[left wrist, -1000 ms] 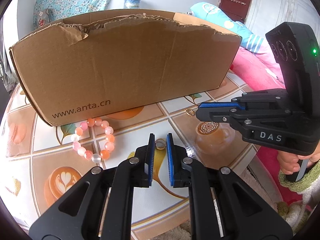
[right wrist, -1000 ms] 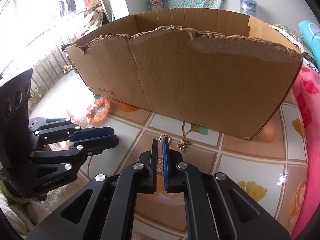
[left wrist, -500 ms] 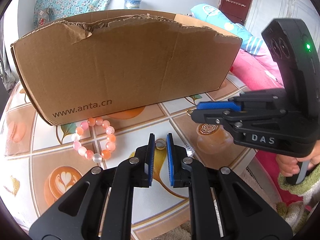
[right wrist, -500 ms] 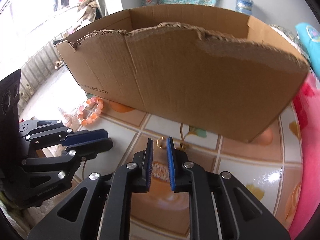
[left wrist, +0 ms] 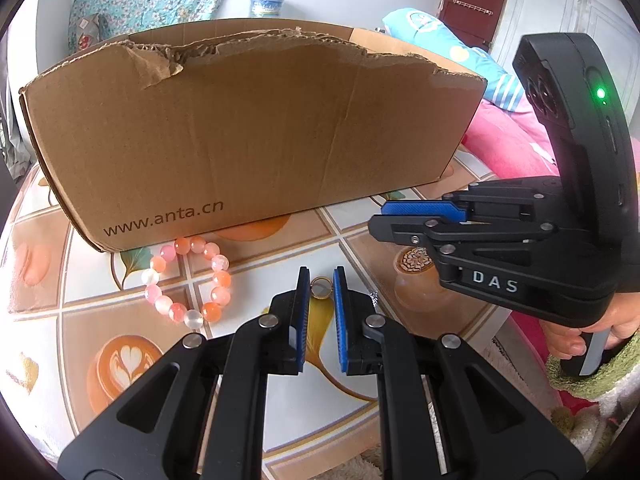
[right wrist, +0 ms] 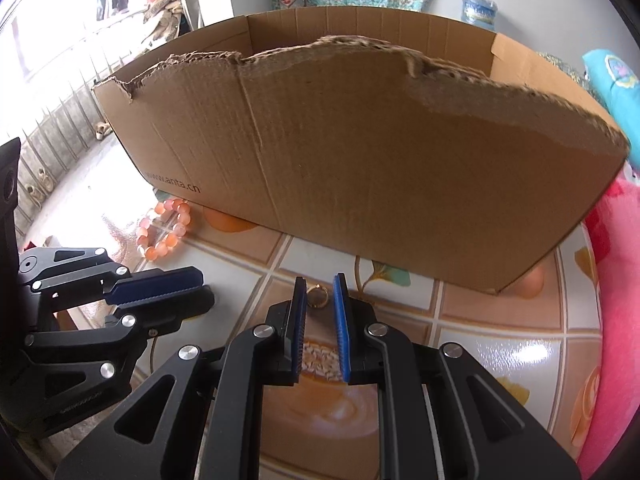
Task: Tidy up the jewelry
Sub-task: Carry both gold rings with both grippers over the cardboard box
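Cardboard box (left wrist: 256, 136) marked "www.anta.cn"; "DAS" on right tool (left wrist: 378, 220); both tools slightly parted, empty

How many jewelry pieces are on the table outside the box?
3. A bracelet lies by the left corner of the box. A ring lies at the tips of the left fingers. A second ring lies at the tips of the right fingers. More may be hidden.

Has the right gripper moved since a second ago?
Yes. The right gripper edged forward toward the cardboard box, now straddling the gold ring with a gap.
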`<action>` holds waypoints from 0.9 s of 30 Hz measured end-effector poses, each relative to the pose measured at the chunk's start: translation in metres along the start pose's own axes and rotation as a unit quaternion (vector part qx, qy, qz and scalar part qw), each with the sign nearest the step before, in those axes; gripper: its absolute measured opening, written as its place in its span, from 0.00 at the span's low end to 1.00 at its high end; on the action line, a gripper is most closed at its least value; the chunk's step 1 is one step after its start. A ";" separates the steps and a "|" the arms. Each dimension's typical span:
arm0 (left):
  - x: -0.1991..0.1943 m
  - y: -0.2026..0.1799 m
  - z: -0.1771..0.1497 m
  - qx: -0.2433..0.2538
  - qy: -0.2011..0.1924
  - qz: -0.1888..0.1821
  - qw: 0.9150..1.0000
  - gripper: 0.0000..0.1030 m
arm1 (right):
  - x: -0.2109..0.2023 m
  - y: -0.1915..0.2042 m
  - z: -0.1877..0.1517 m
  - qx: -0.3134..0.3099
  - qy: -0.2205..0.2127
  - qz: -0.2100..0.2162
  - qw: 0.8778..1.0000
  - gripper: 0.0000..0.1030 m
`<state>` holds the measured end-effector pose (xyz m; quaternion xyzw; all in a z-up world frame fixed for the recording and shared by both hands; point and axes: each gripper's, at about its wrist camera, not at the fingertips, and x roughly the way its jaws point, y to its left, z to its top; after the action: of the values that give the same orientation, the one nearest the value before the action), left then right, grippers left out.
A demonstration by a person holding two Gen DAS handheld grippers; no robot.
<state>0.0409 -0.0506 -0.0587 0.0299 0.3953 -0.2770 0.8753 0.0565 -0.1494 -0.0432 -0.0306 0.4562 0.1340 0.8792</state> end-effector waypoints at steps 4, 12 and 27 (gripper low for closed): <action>0.001 -0.001 0.000 0.002 0.001 0.002 1.000 0.11 | 0.003 0.003 0.003 -0.017 -0.006 0.002 1.000 0.12; 0.001 -0.005 -0.001 0.004 -0.001 0.006 1.000 0.11 | -0.005 0.011 -0.005 -0.046 -0.007 0.012 0.999 0.11; 0.002 -0.008 -0.003 0.005 -0.003 0.009 1.000 0.11 | -0.026 0.003 -0.009 -0.017 -0.029 0.038 0.999 0.11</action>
<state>0.0362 -0.0575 -0.0606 0.0369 0.3911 -0.2715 0.8786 0.0341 -0.1534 -0.0267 -0.0243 0.4294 0.1758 0.8855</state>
